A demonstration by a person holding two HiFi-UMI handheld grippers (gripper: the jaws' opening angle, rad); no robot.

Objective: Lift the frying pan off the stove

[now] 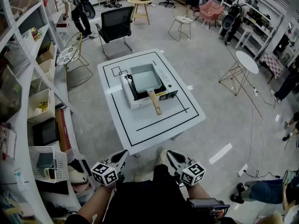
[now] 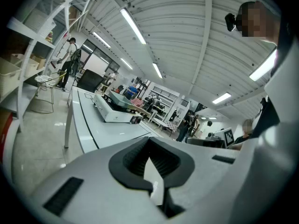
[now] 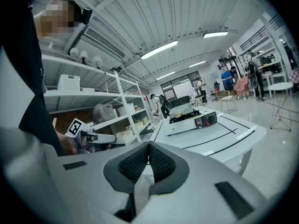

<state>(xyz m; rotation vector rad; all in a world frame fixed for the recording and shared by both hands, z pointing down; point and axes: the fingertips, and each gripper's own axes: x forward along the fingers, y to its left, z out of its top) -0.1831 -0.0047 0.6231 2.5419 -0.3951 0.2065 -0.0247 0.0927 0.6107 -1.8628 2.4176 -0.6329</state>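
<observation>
A grey square frying pan [image 1: 144,76] with a wooden handle [image 1: 154,101] sits on a white portable stove [image 1: 127,93], on the white table [image 1: 159,122]. The handle points toward me. Both grippers hang low near my lap, well short of the table. The left gripper [image 1: 122,157] has its jaws closed together with nothing between them. So does the right gripper [image 1: 172,155]. In the left gripper view the left gripper [image 2: 149,161] looks past the table edge to the stove [image 2: 112,112]. The right gripper [image 3: 148,161] sees the stove [image 3: 191,119] far ahead.
A black office chair [image 1: 116,24] stands behind the table, with a wire chair [image 1: 71,55] at its left. Shelving [image 1: 28,83] with boxes runs along the left. A round white side table [image 1: 246,62] is at the right. A cable [image 1: 254,171] lies on the floor.
</observation>
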